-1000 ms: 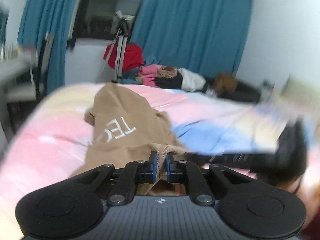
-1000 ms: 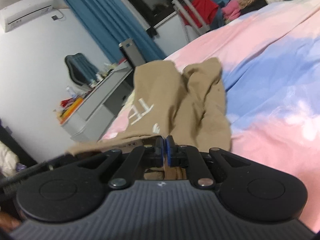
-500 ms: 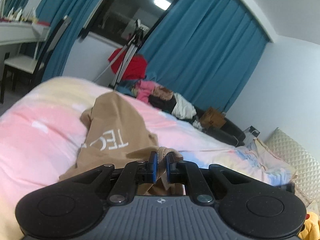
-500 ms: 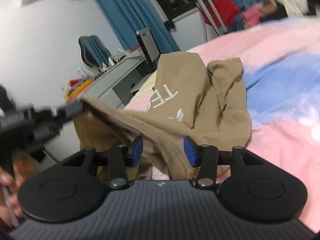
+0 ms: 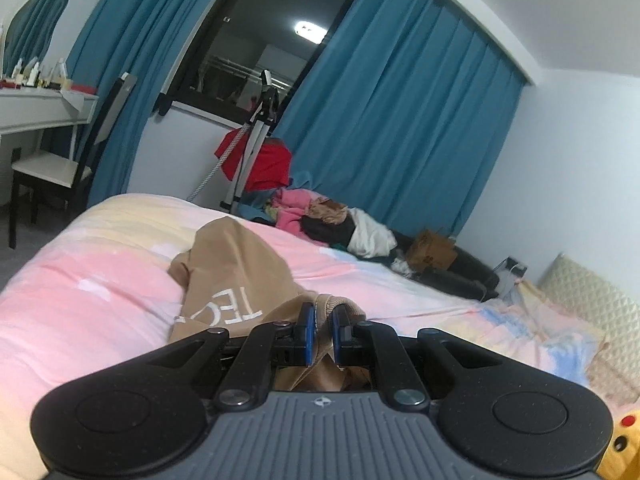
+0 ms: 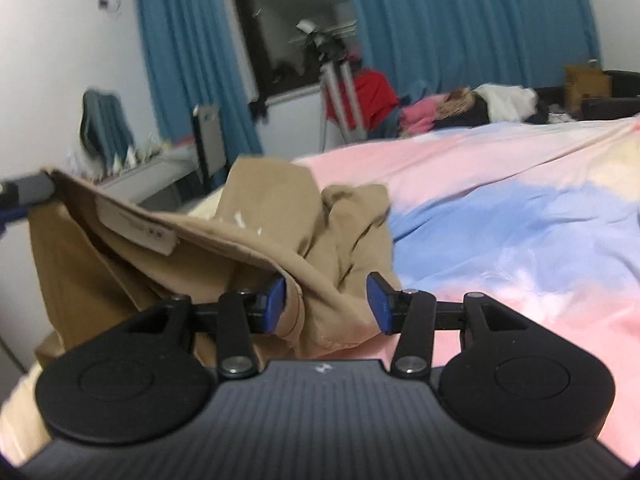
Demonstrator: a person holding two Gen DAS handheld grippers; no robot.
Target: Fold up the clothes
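A tan garment (image 5: 236, 264) with white letters lies crumpled on the bed. My left gripper (image 5: 320, 312) is shut on a ribbed edge of it, lifted a little off the sheet. In the right wrist view the same tan garment (image 6: 280, 200) stretches from the left gripper (image 6: 44, 186) at the far left to my right gripper (image 6: 326, 292). A white label shows on its inner side. The right gripper stands open: a fold of the cloth droops between its blue pads (image 6: 276, 296) and brushes the left one, unpinched.
The bed's pink, blue and yellow sheet (image 5: 100, 280) spreads all around. A pile of clothes (image 5: 320, 216) and a tripod (image 5: 256, 140) stand beyond the far edge, before blue curtains. A white desk with a chair (image 5: 48, 168) is at left. A yellow plush toy (image 5: 624, 440) lies at bottom right.
My right gripper, shut on the garment's edge a second ago, has opened and let it go. The left gripper has kept its grip and risen slightly; both views have swung.
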